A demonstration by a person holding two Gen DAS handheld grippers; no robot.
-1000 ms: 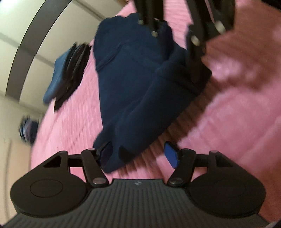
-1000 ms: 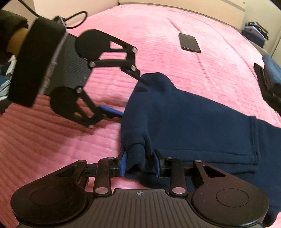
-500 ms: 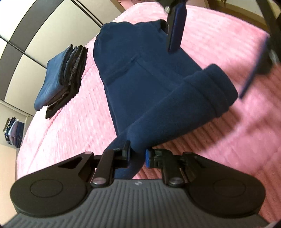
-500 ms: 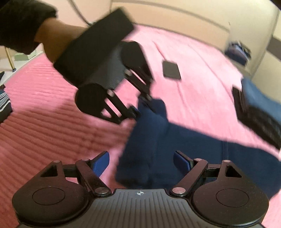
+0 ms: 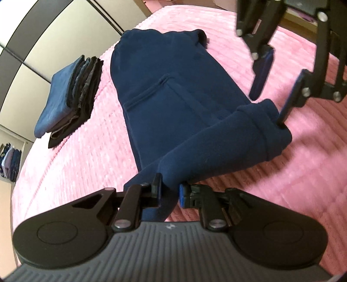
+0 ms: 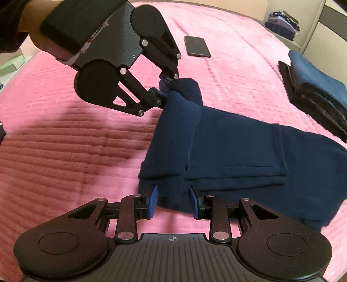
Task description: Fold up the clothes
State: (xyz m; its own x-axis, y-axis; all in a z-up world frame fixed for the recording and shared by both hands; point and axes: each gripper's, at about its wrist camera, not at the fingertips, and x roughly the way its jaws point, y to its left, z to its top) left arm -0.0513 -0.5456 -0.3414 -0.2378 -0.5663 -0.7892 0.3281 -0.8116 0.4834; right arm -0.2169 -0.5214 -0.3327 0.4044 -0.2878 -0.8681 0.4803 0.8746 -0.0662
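Note:
A navy fleece garment (image 5: 173, 91) lies flat on the pink bedspread (image 5: 76, 173), with one long part folded into a thick roll along its near edge. My left gripper (image 5: 170, 192) is shut on one end of that roll. At the other end my right gripper (image 6: 172, 201) has its blue pads pressed on the navy garment (image 6: 227, 147), the thick fabric filling the gap between them. The left wrist view shows the right gripper (image 5: 269, 108) astride the cuff end. The right wrist view shows the left gripper (image 6: 166, 89) pinching the far corner.
A stack of folded dark and blue clothes (image 5: 71, 91) sits on the bed beyond the garment, also in the right wrist view (image 6: 314, 86). A black phone (image 6: 197, 46) lies further back. More folded clothes (image 6: 282, 19) rest on a shelf. A sleeved arm (image 6: 13, 21) holds the left gripper.
Half a second ago my right gripper stood wide open and drawn back; its fingers have now come in around the roll's end. My left gripper, open a second ago, stays shut on the fabric.

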